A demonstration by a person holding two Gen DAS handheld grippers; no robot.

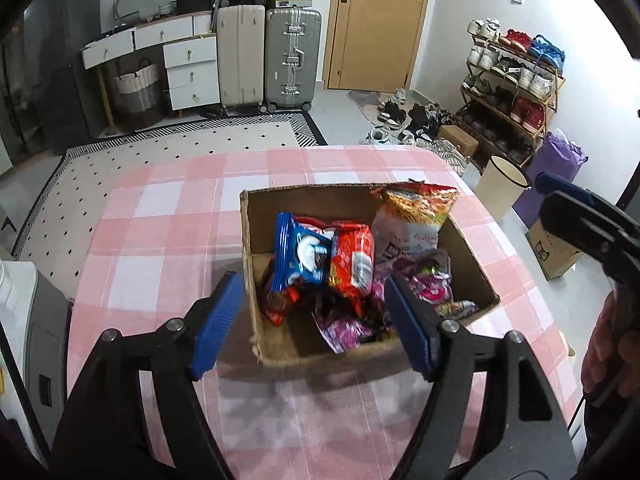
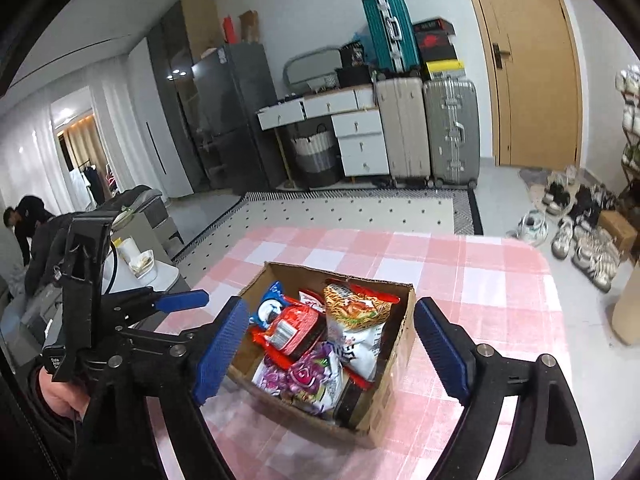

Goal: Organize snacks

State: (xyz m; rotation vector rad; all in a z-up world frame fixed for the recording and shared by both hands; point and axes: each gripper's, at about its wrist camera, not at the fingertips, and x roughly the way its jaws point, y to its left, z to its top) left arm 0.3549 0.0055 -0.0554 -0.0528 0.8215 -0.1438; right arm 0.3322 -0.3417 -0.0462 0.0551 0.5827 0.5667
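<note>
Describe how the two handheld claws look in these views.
Both the left claw and the right claw have black angular frames with silver pivot bolts and ribbed blue pads. In the right wrist view the left unit carries a black upright mount and a thin black cable.

Cardboard box (image 1: 256, 280) as the reference here. Deep inside it, under the blue cookie pack (image 1: 300, 252) and the red pack (image 1: 354, 268), a dark wrapper (image 1: 340, 308) mostly buried, no way to read it. Purple packets (image 1: 424, 280) at the near right corner partly covered by a blue gripper pad. Print on the noodle bag (image 2: 354, 312) too small and smeared to read. Near wall of the box soft with blur in the right wrist view. Off to the left of the box, left gripper (image 2: 180, 304) only half shown, one finger hidden behind its own frame. Hand (image 2: 60, 392) holding it cut off by the dark rim. Right of the box, shoe rack (image 2: 630, 120) sliced by the picture's edge.
</note>
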